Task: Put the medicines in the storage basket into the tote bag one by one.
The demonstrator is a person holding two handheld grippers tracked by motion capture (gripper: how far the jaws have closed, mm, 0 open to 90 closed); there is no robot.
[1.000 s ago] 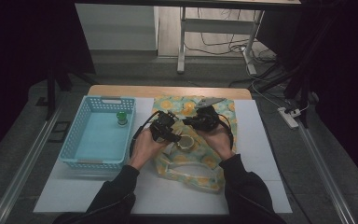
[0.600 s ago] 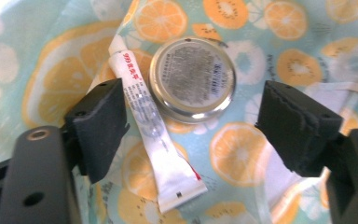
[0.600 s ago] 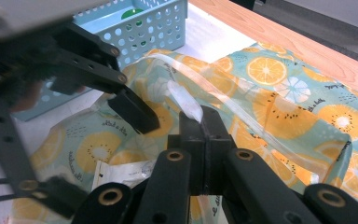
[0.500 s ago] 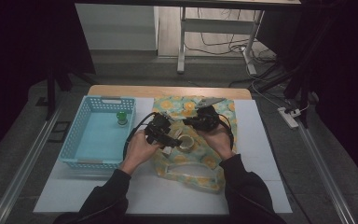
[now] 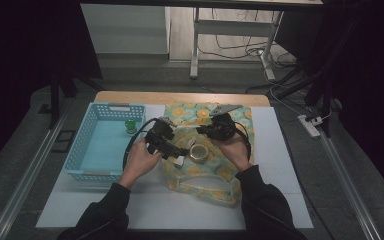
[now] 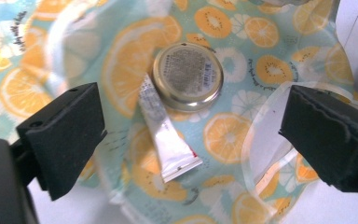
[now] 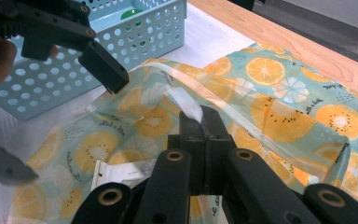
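A citrus-print pouch (image 5: 200,172) with a clear front lies on the white table. Inside it rest a round gold tin (image 6: 187,76) and a small silver tube (image 6: 168,140); the tin (image 5: 198,152) also shows from above. My left gripper (image 6: 193,128) hovers over them, open. Its jaws have just been opening, and the pads touch nothing. From above, the left gripper (image 5: 174,148) sits at the pouch's left edge. My right gripper (image 7: 204,122) is shut on the pouch's clear rim (image 7: 186,105) and holds it lifted; in the high view, the right gripper (image 5: 212,131) is at the pouch's upper part.
A light blue perforated basket (image 5: 87,150) stands left of the pouch with a small green object (image 5: 130,125) at its far side. The basket wall (image 7: 37,84) is close behind the left gripper's jaw. A wooden strip (image 5: 180,97) runs along the table's far edge.
My left gripper has drawn back to the left, away from the pouch's middle, and its jaws stand wider. The right gripper has kept still on the rim.
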